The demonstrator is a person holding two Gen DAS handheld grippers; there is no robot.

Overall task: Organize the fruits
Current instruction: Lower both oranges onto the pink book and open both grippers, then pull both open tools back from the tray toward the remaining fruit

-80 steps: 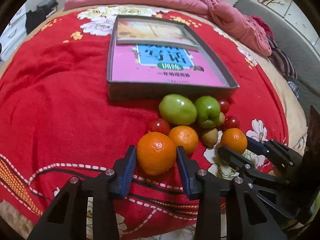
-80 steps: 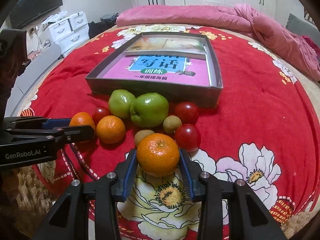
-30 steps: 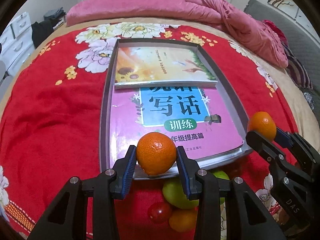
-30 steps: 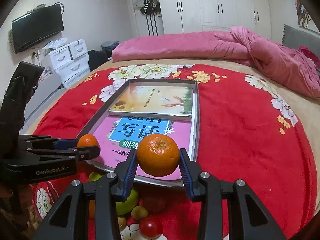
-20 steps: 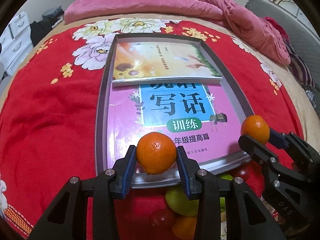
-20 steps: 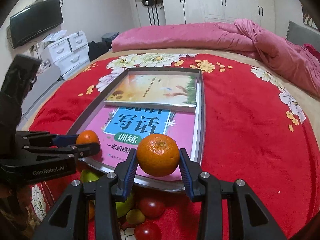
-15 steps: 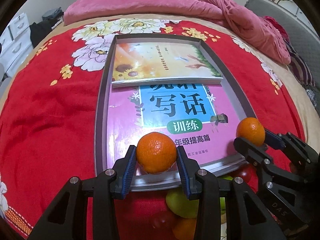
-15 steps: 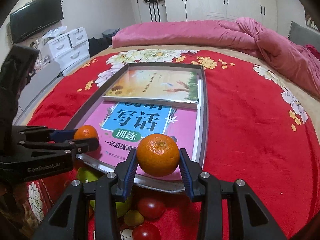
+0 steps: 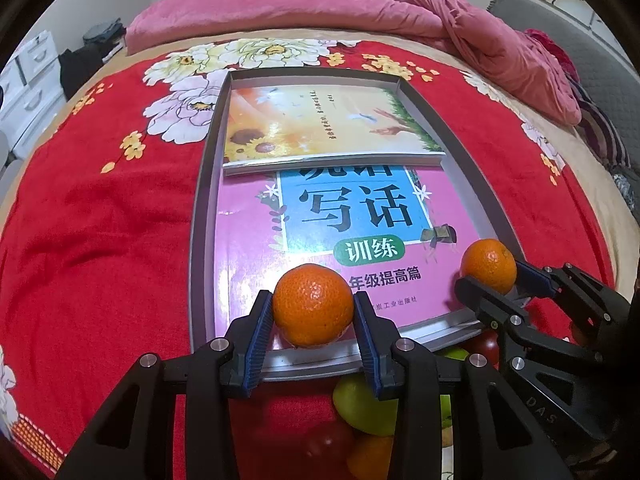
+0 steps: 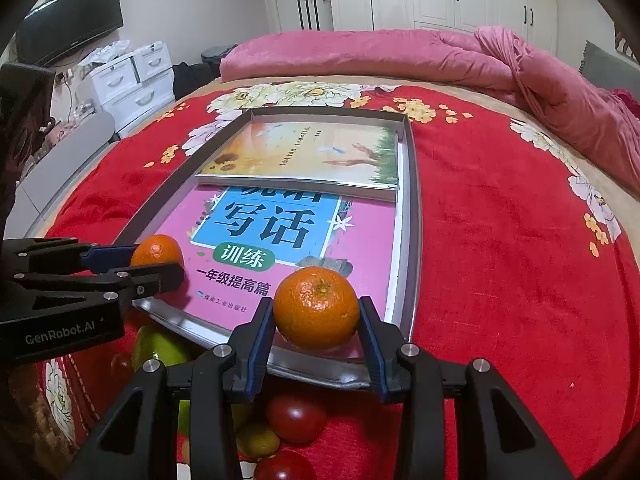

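My left gripper (image 9: pixel 313 302) is shut on an orange (image 9: pixel 312 308), held just over the near edge of the grey tray (image 9: pixel 197 240), above the pink book (image 9: pixel 248 240). My right gripper (image 10: pixel 316 304) is shut on a second orange (image 10: pixel 316 312), over the tray's near right corner (image 10: pixel 412 220). Each view shows the other gripper too: the right gripper (image 9: pixel 492 280) with its orange (image 9: pixel 486 260) and the left gripper (image 10: pixel 158 264) with its orange (image 10: pixel 154 248). In front of the tray lie a green apple (image 9: pixel 364 404), tomatoes (image 10: pixel 296 418) and a small yellowish fruit (image 10: pixel 256 440).
The tray holds the pink book and a yellow sunflower book (image 9: pixel 320 124) at its far end. It lies on a red flowered bedspread (image 9: pixel 100 240). A pink duvet (image 9: pixel 320 12) is bunched at the head of the bed. White drawers (image 10: pixel 132 76) stand to the left.
The right gripper has come down and inward with its orange, over the tray's near right corner. The left gripper and its orange have hardly moved.
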